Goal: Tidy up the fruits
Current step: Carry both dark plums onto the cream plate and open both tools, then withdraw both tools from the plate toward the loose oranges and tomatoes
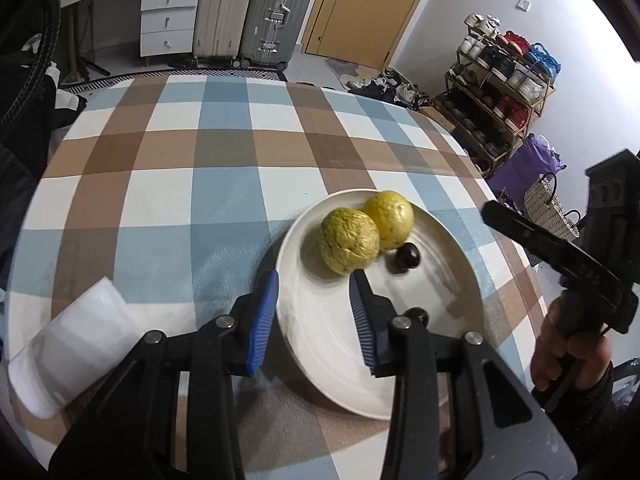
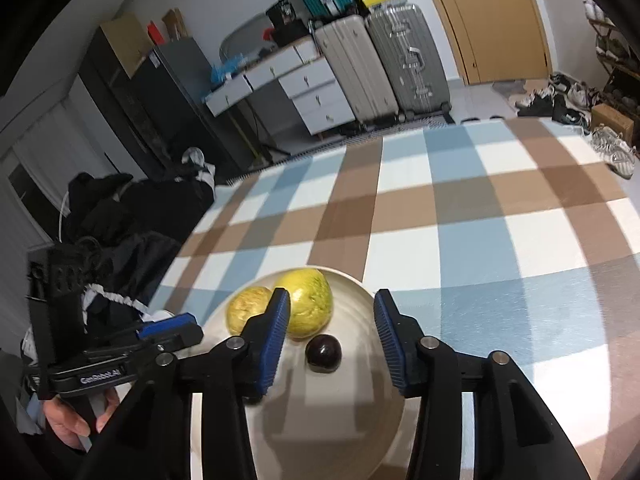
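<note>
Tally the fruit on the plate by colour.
Yellow fruit: 2
Dark fruit: 2, the second half hidden
Total: 4, all on the plate

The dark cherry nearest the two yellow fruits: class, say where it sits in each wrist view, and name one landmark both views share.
Left wrist view: dark cherry lies on the white plate, just right of the two yellow fruits.
Right wrist view: it sits low centre, between the open right gripper fingers, below the fruits.
Shared landmark: silver suitcase.
</note>
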`<state>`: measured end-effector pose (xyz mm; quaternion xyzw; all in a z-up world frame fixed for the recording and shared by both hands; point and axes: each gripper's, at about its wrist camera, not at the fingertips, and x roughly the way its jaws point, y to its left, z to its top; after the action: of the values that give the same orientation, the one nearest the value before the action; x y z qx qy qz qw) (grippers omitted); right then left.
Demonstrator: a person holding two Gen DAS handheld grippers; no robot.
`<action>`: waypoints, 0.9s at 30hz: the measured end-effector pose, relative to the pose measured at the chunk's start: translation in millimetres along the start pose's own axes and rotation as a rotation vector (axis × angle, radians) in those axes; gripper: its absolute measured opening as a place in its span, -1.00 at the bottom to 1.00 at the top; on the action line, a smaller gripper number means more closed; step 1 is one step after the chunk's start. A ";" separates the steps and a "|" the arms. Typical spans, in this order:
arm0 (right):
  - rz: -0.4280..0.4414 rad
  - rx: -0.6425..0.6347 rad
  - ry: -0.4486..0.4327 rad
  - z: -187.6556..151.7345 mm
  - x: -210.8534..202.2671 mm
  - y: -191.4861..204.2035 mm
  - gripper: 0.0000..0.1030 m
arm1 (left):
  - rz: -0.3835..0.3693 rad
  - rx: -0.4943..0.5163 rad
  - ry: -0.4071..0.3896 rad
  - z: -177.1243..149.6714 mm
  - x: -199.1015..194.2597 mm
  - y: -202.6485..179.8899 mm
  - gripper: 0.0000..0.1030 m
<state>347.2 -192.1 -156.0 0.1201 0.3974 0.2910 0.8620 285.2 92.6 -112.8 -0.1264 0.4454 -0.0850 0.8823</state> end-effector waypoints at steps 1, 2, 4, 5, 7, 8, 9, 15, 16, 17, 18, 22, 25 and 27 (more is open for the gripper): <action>-0.003 -0.006 -0.010 -0.5 -6.3 2.3 -0.02 | 0.001 0.001 -0.005 -2.1 -5.3 -3.1 -0.22; -0.004 -0.015 -0.021 -1.6 -14.5 5.1 -0.01 | 0.007 0.003 -0.012 -4.3 -11.2 -6.7 -0.10; -0.009 -0.031 -0.040 -5.6 -32.1 10.6 0.05 | 0.009 0.010 -0.032 -9.3 -23.9 -13.1 0.04; -0.014 -0.036 -0.051 -8.3 -40.7 13.3 0.16 | 0.011 0.013 -0.041 -11.8 -29.6 -15.8 0.14; -0.015 -0.045 -0.081 -15.0 -58.7 18.9 0.38 | 0.026 0.027 -0.068 -18.8 -44.8 -25.3 0.29; -0.014 -0.050 -0.097 -19.0 -68.0 22.1 0.49 | 0.033 0.032 -0.079 -22.4 -51.3 -28.9 0.36; -0.016 -0.057 -0.114 -23.8 -78.1 26.1 0.54 | 0.037 0.037 -0.087 -25.6 -56.9 -31.9 0.40; -0.031 -0.104 -0.189 -51.5 -125.3 50.8 0.83 | 0.088 0.062 -0.138 -48.7 -91.1 -52.1 0.62; -0.032 -0.110 -0.200 -56.5 -132.6 54.7 0.91 | 0.095 0.064 -0.142 -52.7 -96.1 -55.0 0.63; -0.028 -0.116 -0.212 -61.3 -139.2 58.7 0.93 | 0.104 0.067 -0.149 -57.3 -101.5 -58.2 0.65; -0.026 -0.120 -0.221 -65.7 -145.1 62.0 0.93 | 0.106 0.070 -0.152 -59.9 -104.5 -60.0 0.67; -0.032 -0.141 -0.244 -83.3 -163.8 76.9 0.96 | 0.123 0.083 -0.183 -78.1 -125.2 -68.2 0.89; -0.033 -0.160 -0.259 -94.4 -174.8 85.8 0.98 | 0.136 0.089 -0.213 -90.1 -138.4 -71.8 0.98; -0.031 -0.168 -0.268 -101.7 -181.8 91.5 0.99 | 0.138 0.094 -0.221 -97.2 -145.8 -74.0 0.98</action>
<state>139.6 -229.8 -70.6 0.0792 0.2551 0.2910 0.9187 118.1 45.9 -34.7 -0.0624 0.3486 -0.0304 0.9347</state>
